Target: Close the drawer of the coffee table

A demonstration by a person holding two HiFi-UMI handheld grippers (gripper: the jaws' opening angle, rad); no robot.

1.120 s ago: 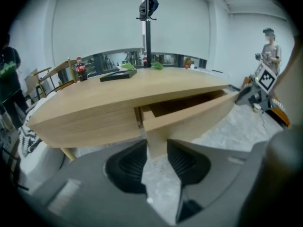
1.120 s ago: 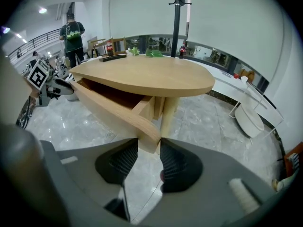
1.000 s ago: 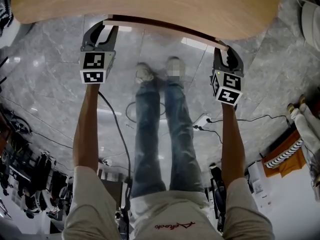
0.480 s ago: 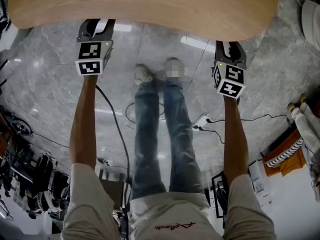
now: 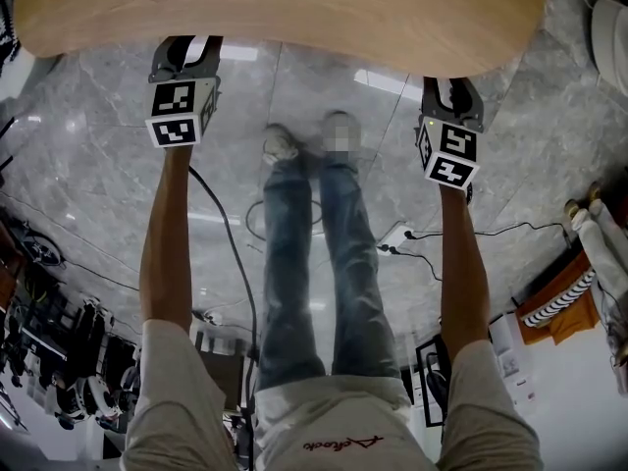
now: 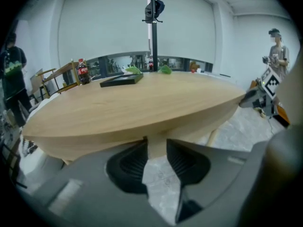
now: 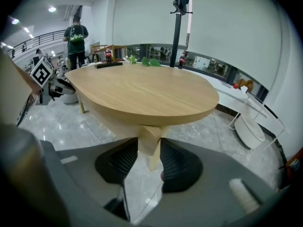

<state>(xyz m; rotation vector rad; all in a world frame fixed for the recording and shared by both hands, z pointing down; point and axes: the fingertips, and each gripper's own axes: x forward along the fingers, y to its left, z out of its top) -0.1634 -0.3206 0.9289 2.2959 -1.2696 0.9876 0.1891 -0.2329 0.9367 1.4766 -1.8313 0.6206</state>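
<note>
The oval pale wood coffee table (image 5: 294,18) fills the top of the head view, and no drawer shows below its near edge. My left gripper (image 5: 186,55) reaches under that edge at the left, my right gripper (image 5: 449,91) at the right. In the left gripper view the jaws of the left gripper (image 6: 156,156) are closing, with the drawer front (image 6: 155,148) filling the gap between the pads. In the right gripper view the right gripper (image 7: 149,157) is shut on the drawer front (image 7: 149,141). The rest of the drawer is hidden under the table top (image 6: 137,103).
The person's legs (image 5: 314,263) stand between the grippers on a grey marble floor (image 5: 88,165) with cables (image 5: 231,253). On the table lie a black tray (image 6: 121,80), a cola bottle (image 6: 83,72) and green items. A coat stand (image 6: 153,27), bystanders and a white round stool (image 7: 251,129) stand around.
The drawer front that stuck out below the table's near edge has slid in under the top. Both grippers moved with it toward the table, then held still.
</note>
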